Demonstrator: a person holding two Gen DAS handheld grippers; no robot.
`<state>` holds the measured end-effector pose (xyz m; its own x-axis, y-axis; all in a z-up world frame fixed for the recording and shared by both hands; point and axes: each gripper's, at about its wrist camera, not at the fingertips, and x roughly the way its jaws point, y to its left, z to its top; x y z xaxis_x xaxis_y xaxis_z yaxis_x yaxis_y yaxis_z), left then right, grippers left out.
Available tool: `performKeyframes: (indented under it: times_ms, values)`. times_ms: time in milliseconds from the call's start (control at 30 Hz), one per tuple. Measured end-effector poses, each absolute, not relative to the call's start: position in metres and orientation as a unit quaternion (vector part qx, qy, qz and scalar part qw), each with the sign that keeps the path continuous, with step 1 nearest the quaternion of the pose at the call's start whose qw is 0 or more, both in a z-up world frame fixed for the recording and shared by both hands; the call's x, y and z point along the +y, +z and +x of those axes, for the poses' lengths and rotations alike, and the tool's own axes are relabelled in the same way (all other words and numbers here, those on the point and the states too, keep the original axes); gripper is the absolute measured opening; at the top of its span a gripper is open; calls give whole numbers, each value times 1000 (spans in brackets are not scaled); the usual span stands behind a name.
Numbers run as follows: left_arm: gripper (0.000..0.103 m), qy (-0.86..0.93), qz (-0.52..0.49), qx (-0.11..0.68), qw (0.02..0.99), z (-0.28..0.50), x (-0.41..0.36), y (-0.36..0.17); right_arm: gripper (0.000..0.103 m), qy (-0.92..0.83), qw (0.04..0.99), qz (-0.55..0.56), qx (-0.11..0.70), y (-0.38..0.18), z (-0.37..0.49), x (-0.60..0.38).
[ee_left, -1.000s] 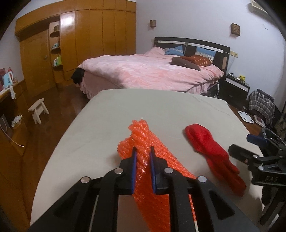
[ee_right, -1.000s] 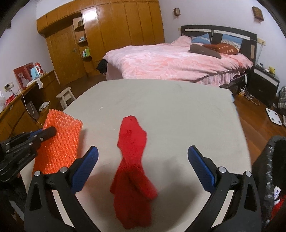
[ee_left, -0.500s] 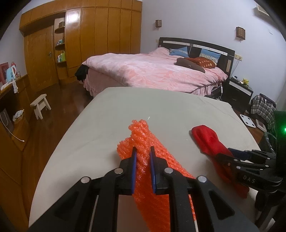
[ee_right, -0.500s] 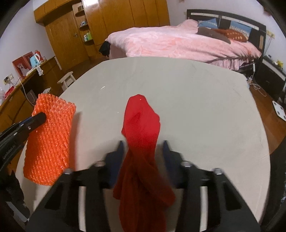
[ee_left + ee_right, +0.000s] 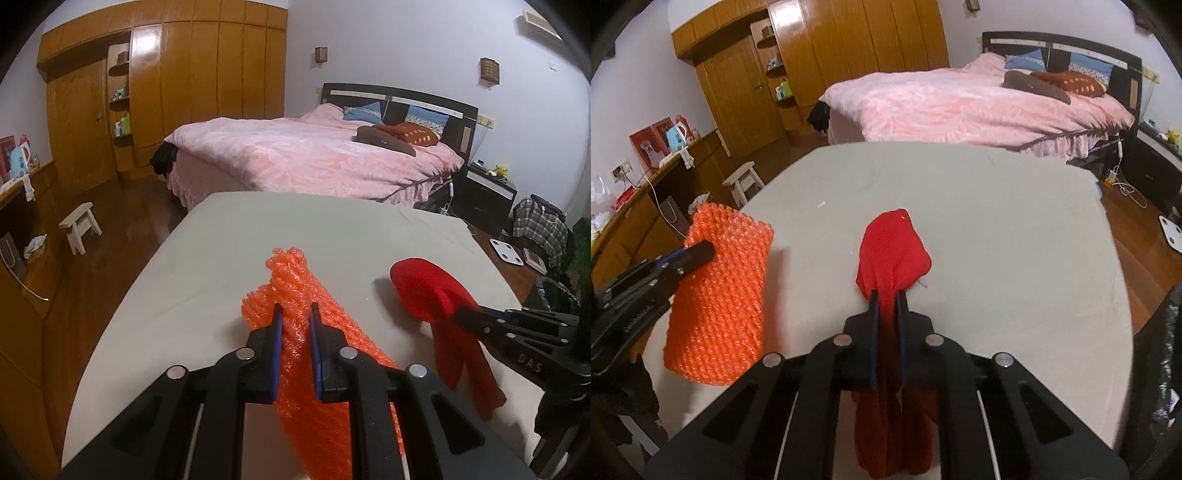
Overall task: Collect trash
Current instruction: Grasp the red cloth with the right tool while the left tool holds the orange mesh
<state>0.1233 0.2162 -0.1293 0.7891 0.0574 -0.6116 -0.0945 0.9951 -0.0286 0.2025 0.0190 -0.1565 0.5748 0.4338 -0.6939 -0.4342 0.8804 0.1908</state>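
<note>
Both pieces of trash gripped, one per gripper, above the grey-covered desk.

The red cloth (image 5: 892, 254) hangs pinched between the right gripper's (image 5: 886, 299) narrow jaws, its long axis running along the fingers, upper lobe ahead of them, tail drooping below. The orange bubble wrap (image 5: 295, 295) is clamped likewise in the left gripper (image 5: 295, 314), just left of the cloth. Each hand carries its own item. No bin is identifiable. Legible writing: "DAS" on the right gripper's side.
</note>
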Motion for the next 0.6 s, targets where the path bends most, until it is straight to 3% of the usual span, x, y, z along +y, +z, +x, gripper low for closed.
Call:
performKeyframes:
  times_ms: [433, 500, 567, 600]
  values:
    - [13, 22, -10, 311, 950, 123, 188, -114, 11, 242, 896, 9, 373, -134, 198, -3]
    - [13, 23, -7, 317, 948, 124, 188, -118, 17, 243, 893, 11, 380, -139, 199, -2]
    - [13, 24, -10, 323, 946, 126, 190, -122, 36, 243, 889, 9, 387, -146, 200, 3]
    - [13, 24, -11, 325, 945, 125, 192, -125, 37, 244, 889, 7, 388, -149, 200, 5]
